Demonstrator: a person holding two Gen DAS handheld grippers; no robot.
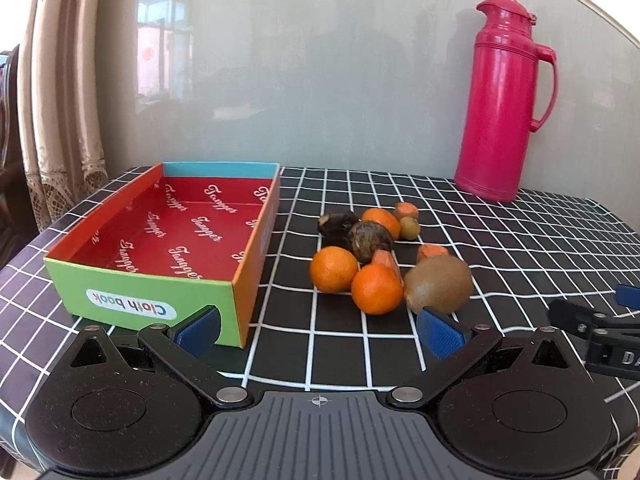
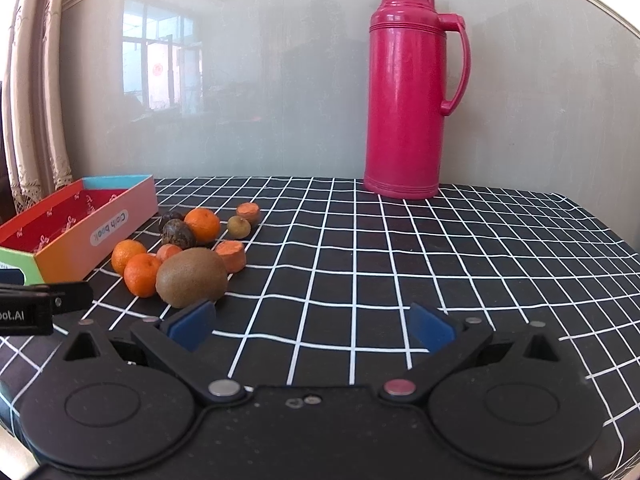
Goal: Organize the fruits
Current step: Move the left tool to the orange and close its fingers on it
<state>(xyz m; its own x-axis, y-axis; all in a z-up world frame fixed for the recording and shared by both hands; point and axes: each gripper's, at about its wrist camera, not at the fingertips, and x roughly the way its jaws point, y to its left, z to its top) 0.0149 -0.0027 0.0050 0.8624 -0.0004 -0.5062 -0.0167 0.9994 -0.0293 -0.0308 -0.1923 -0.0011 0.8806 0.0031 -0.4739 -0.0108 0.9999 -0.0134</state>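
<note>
A black grid-checked tablecloth (image 1: 360,344) covers the table before a glossy pale wall. A pink thermos (image 1: 504,100) stands far right. The open cardboard box (image 1: 160,292) sits left, holding nothing. Just right of it the fruit lies clustered: kiwi (image 1: 438,284) nearest, tangerines (image 1: 376,290) touching it. Left gripper (image 1: 320,332) and right gripper (image 2: 312,330) both stand spread apart, holding nothing. Judgement: no fruit boxed yet; next move calls for closing on the kiwi.

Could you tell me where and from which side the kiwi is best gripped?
Probably across the narrow middle of the kiwi, coming from the near, open side: it lies lengthwise at the pile's front edge, with a mandarin and a carrot piece crowding its far sides.
</note>
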